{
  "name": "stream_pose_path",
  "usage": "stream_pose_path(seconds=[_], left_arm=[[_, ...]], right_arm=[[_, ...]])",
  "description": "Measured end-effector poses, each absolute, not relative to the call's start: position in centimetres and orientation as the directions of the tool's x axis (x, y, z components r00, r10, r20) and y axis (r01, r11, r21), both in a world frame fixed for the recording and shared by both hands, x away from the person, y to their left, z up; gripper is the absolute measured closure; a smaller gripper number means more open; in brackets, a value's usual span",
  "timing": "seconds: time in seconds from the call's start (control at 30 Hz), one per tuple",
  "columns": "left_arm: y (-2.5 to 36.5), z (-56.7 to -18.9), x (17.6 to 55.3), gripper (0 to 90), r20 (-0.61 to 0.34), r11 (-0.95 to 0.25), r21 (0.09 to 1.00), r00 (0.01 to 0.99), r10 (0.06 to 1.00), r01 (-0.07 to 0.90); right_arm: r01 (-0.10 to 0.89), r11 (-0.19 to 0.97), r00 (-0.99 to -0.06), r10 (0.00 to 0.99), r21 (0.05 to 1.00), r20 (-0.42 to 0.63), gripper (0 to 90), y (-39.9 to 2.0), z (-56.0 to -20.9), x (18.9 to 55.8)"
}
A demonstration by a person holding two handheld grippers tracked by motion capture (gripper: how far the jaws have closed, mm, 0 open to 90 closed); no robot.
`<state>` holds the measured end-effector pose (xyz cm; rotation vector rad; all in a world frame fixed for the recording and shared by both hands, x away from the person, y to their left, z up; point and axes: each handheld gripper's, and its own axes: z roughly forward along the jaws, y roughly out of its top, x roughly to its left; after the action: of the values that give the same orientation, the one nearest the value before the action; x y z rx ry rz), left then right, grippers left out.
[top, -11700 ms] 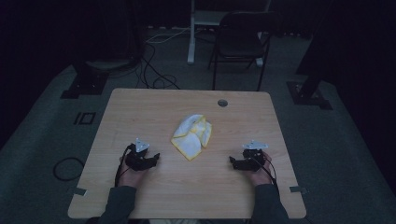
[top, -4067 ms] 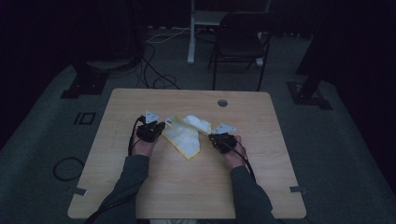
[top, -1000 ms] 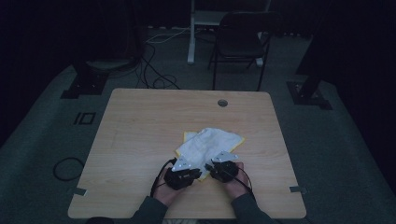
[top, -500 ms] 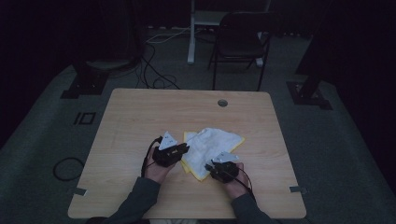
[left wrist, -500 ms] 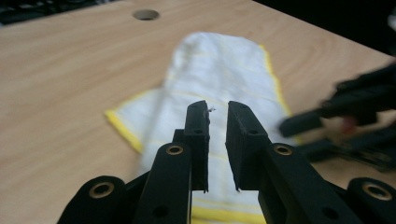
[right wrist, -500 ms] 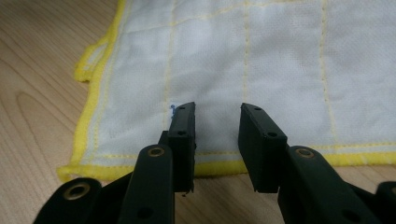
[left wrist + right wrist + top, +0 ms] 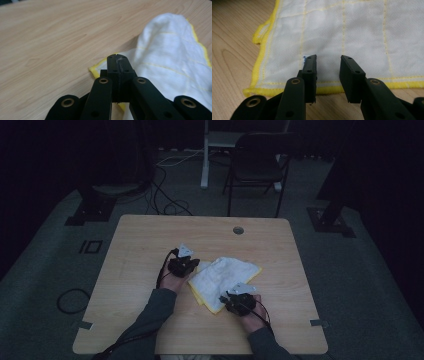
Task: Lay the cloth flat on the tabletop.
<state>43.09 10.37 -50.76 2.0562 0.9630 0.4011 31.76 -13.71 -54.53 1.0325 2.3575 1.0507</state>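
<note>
A white cloth with a yellow hem lies partly folded on the wooden table. My left gripper is at the cloth's left corner. In the left gripper view its jaws have just been closing and now meet over the cloth, with nothing visible between them. My right gripper is at the cloth's near edge. Seen in the right gripper view, it stands open above the cloth, pads apart and the hem just beneath them.
A round cable hole sits near the table's far edge. Beyond the table are a dark chair, a white post and cables on the floor. Bare wood lies left of the cloth.
My left gripper has moved from beside the right gripper at the cloth's near edge, left and away, to the cloth's left corner. The right gripper has stayed put.
</note>
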Motion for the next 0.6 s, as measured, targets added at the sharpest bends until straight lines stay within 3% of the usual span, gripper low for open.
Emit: stream_pose_path(seconds=[0.6], left_arm=[[8.8,-53.6,44.6,90.0,-0.043,-0.457,0.715,0.685,0.728,0.53]], right_arm=[[0.476,0.454,-0.674,0.739,0.753,-0.019,67.0,-13.9,-54.6,31.8]])
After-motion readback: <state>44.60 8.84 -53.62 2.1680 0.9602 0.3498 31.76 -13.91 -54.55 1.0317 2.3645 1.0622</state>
